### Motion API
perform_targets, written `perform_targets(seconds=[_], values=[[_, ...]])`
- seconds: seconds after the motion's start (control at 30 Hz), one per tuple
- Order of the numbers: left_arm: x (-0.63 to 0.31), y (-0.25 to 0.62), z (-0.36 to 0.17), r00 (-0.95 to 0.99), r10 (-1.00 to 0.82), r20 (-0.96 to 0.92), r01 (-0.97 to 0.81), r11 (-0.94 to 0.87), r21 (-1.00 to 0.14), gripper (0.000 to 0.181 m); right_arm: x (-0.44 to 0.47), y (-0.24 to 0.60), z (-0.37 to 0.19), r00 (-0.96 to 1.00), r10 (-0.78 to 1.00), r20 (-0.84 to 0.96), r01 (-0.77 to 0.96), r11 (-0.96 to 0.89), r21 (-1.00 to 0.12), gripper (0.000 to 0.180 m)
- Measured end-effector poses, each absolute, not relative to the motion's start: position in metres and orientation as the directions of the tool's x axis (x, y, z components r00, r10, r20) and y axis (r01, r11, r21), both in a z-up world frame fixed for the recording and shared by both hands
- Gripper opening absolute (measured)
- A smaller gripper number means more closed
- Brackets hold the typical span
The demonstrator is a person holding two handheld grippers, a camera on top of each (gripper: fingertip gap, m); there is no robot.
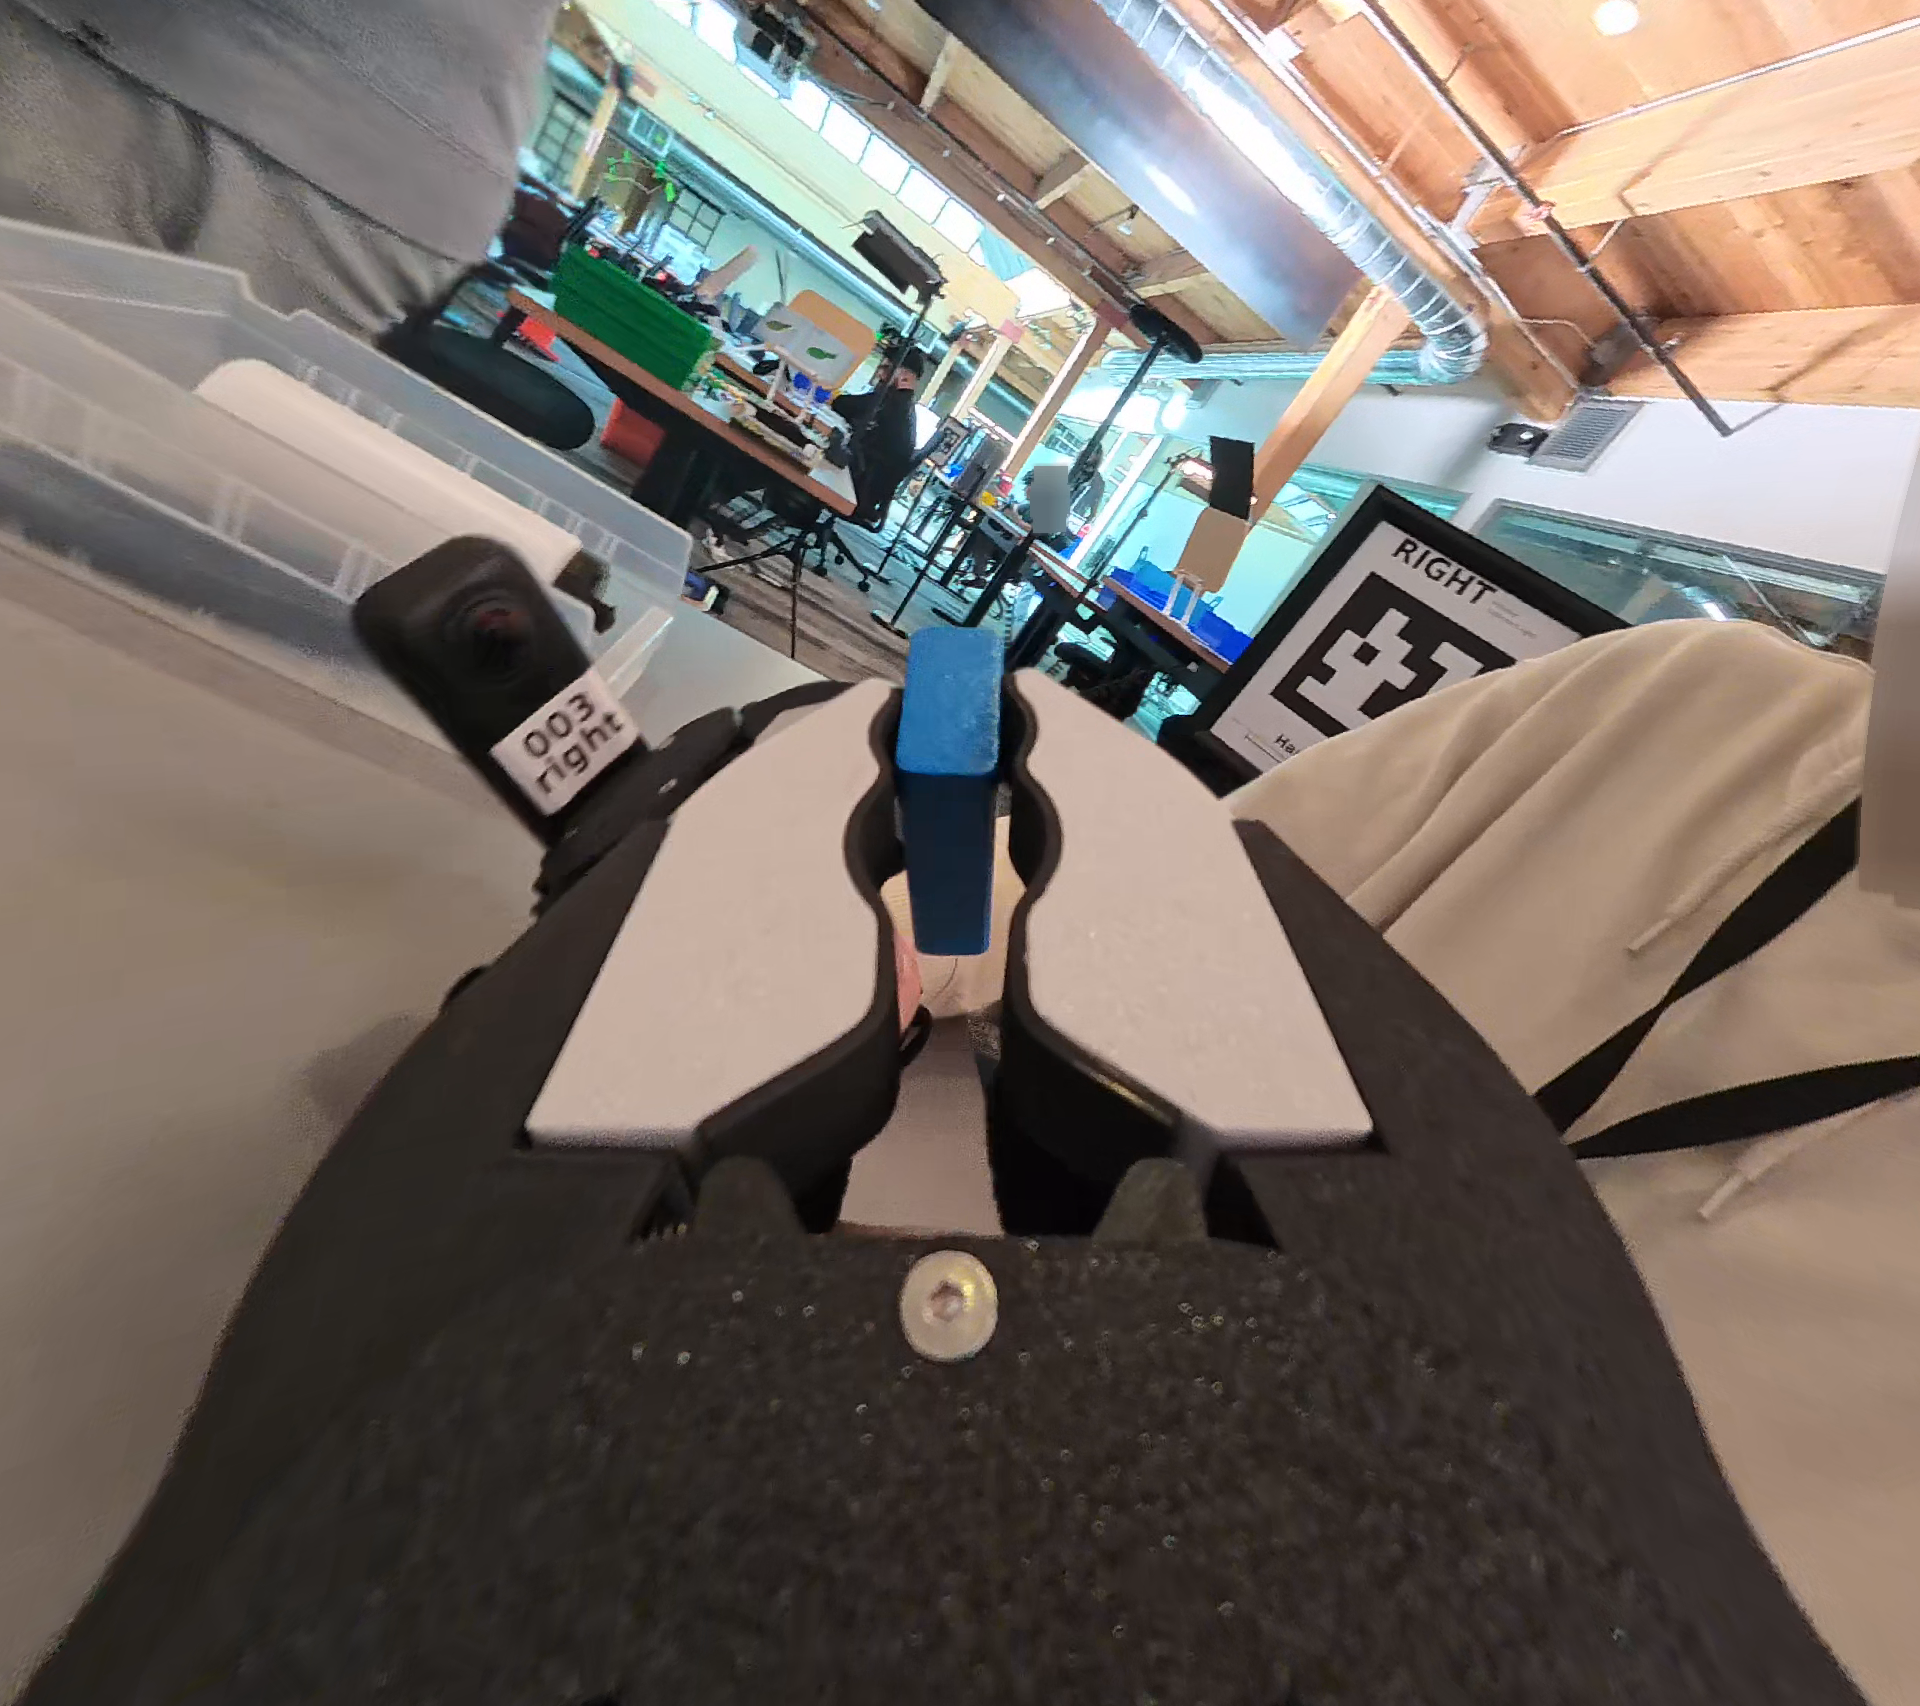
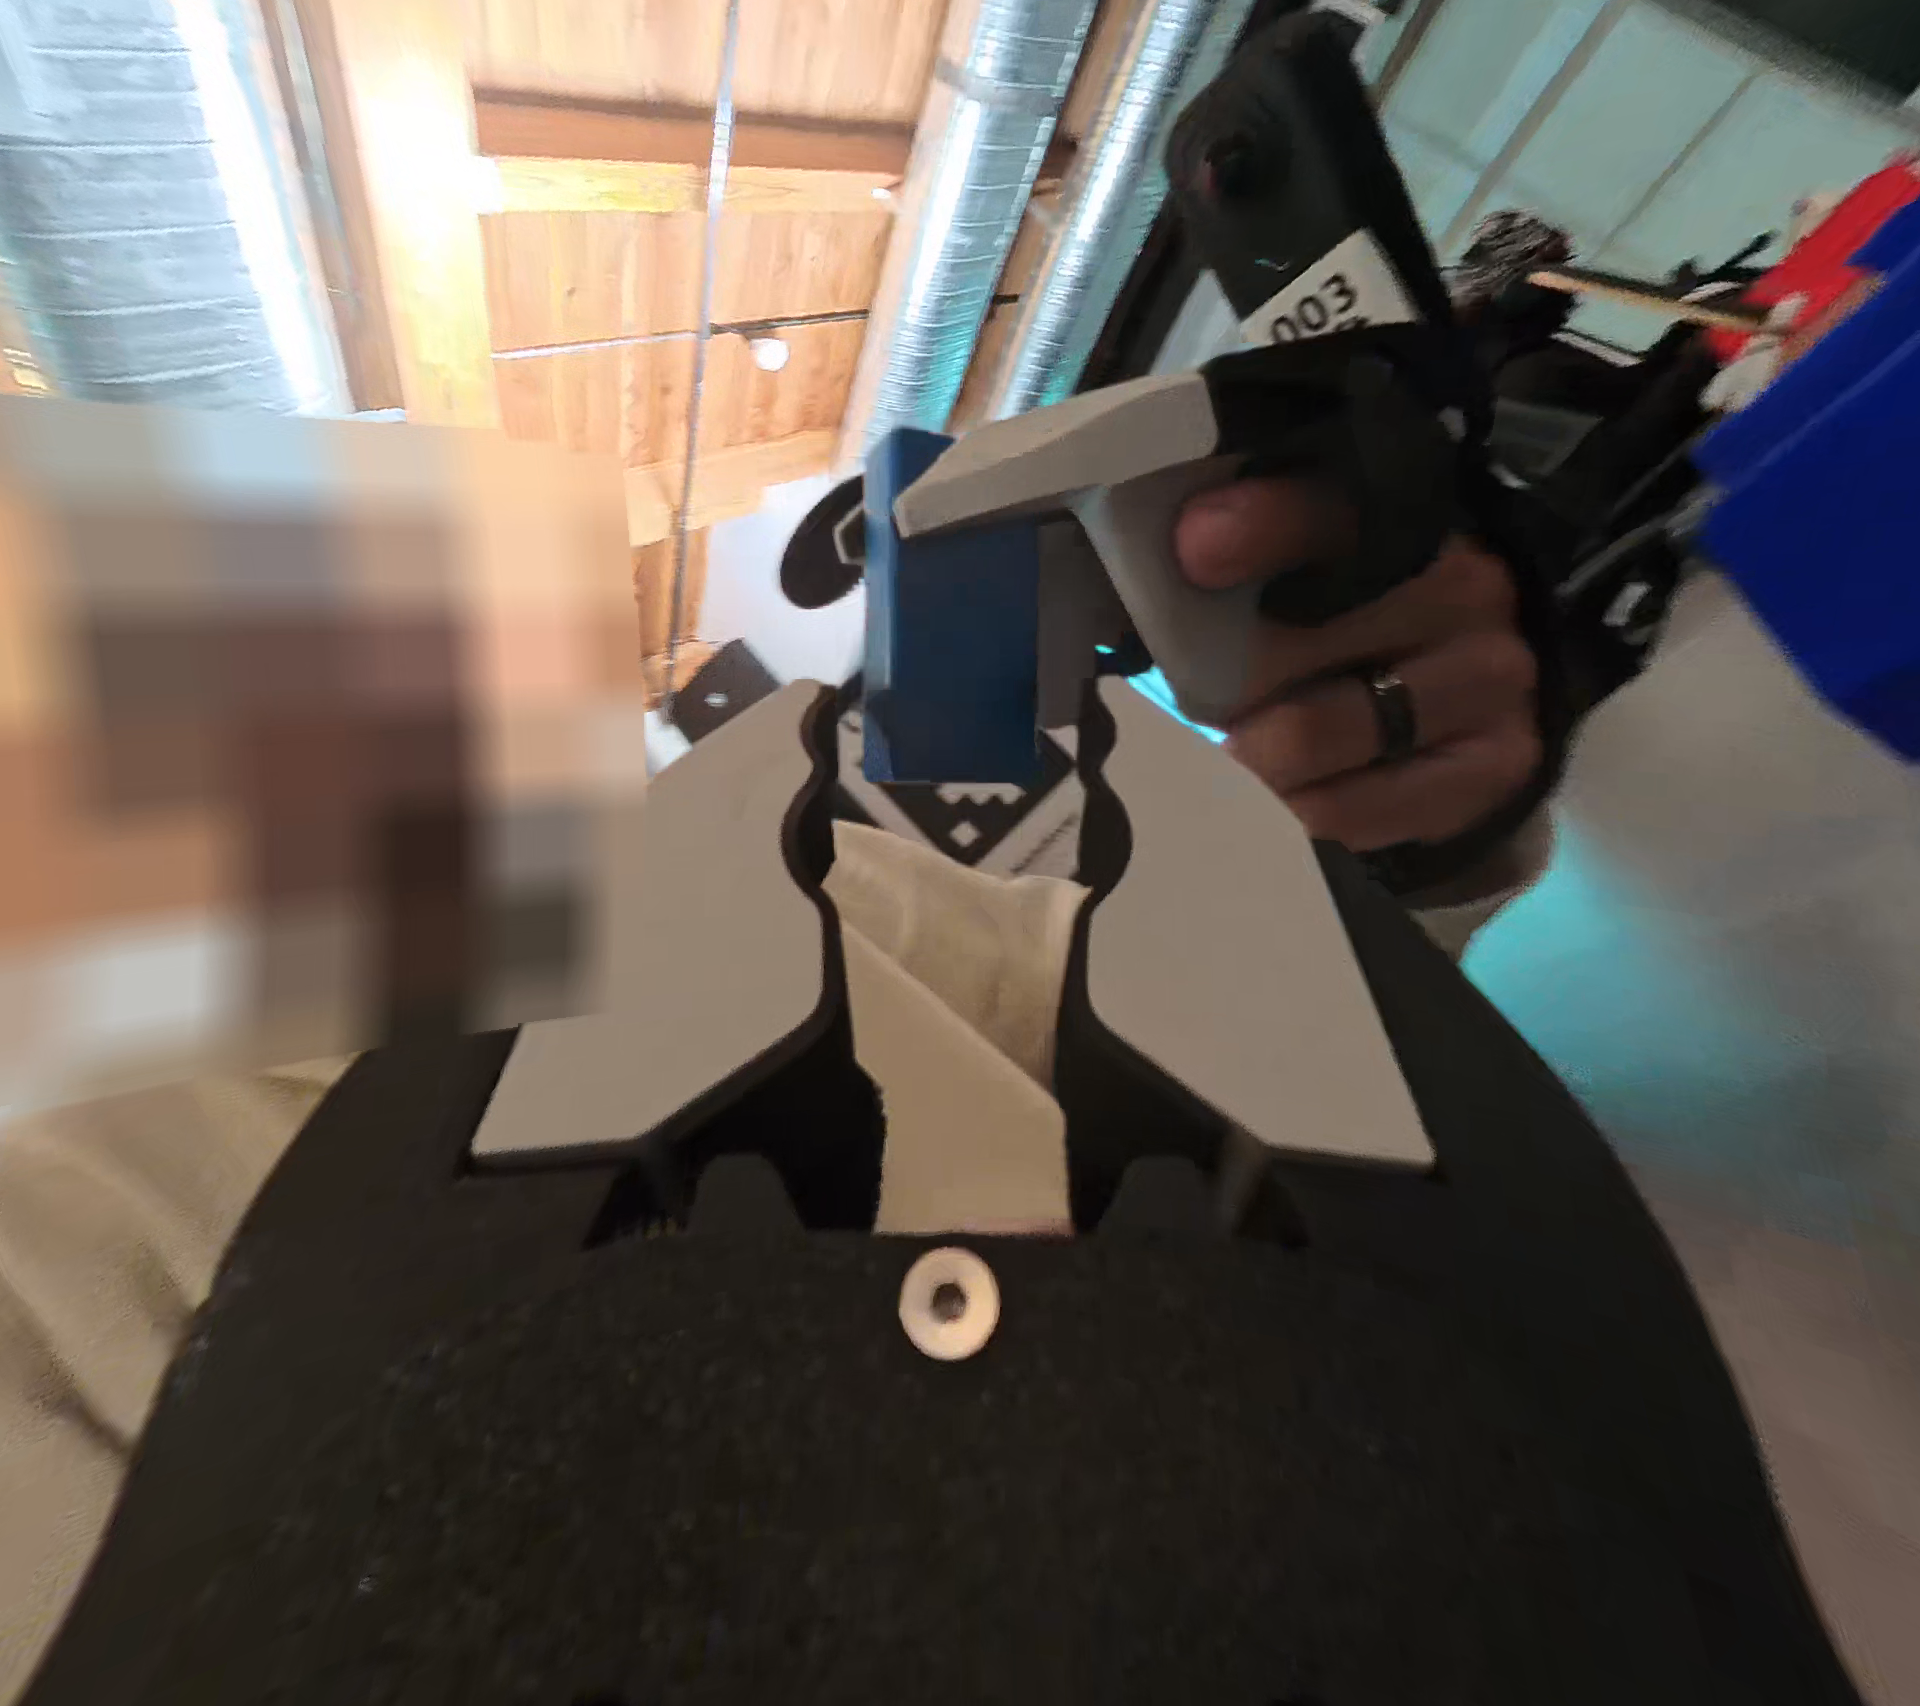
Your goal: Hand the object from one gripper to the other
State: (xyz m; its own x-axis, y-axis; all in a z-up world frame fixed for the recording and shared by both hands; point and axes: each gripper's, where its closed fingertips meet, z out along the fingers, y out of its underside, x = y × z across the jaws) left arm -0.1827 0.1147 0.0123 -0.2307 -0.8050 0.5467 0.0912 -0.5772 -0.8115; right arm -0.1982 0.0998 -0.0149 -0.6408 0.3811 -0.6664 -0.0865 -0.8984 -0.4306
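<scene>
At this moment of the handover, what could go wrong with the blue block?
1. The left gripper pinches the blue rectangular block only with the tips of its jaws, so a bump from the other gripper may tilt the block or knock it loose.
2. The right gripper is open, and the block sits only at its tips. If the left releases now, the block would probably fall.

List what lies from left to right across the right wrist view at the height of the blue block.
Mosaic patch, then the small blue rectangular block, then the grey finger of the left tongs clamped on it, then the ringed hand.
</scene>
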Motion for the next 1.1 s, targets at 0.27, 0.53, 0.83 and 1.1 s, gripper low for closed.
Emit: perform_targets(seconds=[0.27, 0.53, 0.83, 1.1], values=[[-0.194, 0.169, -0.032, 0.182, -0.798, 0.575, 0.012, -0.583, -0.813, 0.016, -0.203, 0.137, -0.073, 0.068, 0.848, -0.525, -0.057, -0.522, -0.851, 0.055], [-0.206, 0.188, -0.029, 0.213, -0.748, 0.628, 0.165, -0.606, -0.778, 0.016, -0.213, 0.158, -0.095, 0.402, 0.847, -0.347, -0.11, -0.332, -0.937, 0.055], [-0.179, 0.168, -0.012, -0.062, -0.702, 0.709, 0.299, -0.691, -0.658, 0.016, -0.198, 0.147, -0.034, -0.042, 0.705, -0.708, -0.633, -0.567, -0.527, 0.018], [-0.183, 0.175, -0.027, 0.111, -0.761, 0.639, 0.219, -0.608, -0.763, 0.026, -0.186, 0.157, -0.044, 0.07, 0.714, -0.697, -0.599, -0.529, -0.602, 0.017]])
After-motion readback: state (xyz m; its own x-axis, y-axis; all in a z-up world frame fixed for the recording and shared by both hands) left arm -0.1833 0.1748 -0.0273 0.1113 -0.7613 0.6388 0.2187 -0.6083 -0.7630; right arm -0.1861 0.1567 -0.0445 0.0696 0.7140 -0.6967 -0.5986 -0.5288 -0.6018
